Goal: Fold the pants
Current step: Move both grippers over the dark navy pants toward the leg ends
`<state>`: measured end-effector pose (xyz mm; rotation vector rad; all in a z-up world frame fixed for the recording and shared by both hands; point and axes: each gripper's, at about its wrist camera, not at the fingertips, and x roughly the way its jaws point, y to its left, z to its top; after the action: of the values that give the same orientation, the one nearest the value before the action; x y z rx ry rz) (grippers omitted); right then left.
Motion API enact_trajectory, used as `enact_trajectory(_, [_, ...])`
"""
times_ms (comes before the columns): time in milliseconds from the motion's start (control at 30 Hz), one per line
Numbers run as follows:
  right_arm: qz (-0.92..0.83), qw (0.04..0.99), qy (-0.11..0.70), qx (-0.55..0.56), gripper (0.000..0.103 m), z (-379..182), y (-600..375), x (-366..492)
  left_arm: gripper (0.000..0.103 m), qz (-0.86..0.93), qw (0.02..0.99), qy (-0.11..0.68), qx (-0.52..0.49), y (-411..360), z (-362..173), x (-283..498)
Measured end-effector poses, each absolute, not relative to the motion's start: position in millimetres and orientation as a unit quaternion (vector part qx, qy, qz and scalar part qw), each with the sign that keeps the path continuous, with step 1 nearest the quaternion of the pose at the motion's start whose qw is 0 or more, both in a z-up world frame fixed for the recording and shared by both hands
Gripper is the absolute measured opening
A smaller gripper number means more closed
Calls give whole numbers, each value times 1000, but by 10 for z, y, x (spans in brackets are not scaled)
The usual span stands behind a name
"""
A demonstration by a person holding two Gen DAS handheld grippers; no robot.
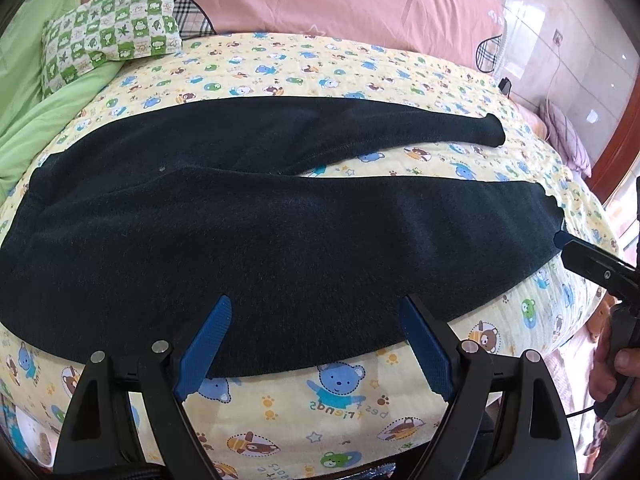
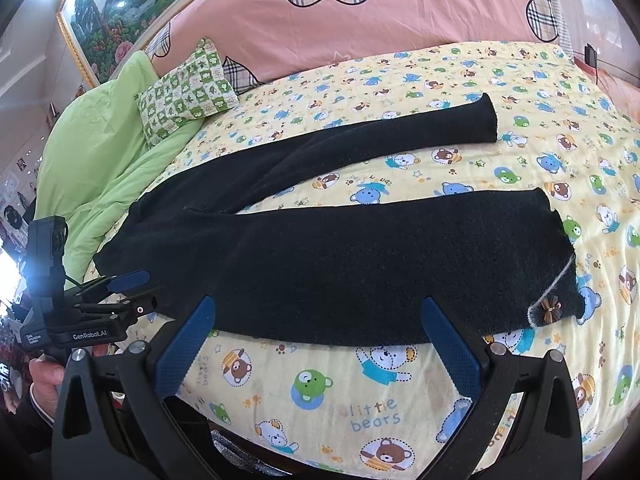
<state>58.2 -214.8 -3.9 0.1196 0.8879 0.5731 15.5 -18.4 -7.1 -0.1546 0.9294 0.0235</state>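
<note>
Now | both tools wide, L (image 1: 316, 344) R (image 2: 320, 344) | black pants (image 2: 340, 264) flat on bear quilt (image 2: 360, 400) | checked pillow (image 2: 184, 88) behind

**Bedroom around the bed**

I see a yellow bear-print sheet (image 2: 360, 392), a pink quilt (image 2: 420, 4) behind it, a green blanket (image 2: 100, 140), a checked pillow (image 2: 184, 92), a framed flower painting (image 2: 120, 12), and glossy tiled wall (image 1: 580, 40).

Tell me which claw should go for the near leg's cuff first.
Right. The right claw hangs open by the near leg's cuff of the black pants. The left claw, also open, sits toward the waist end.
</note>
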Motion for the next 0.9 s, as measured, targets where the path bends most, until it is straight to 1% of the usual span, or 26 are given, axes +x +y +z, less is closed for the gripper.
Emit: enact_trajectory(900, [273, 856, 436, 59, 103, -45, -2053, 621, 86, 28, 884, 461, -70, -179, -160, 243])
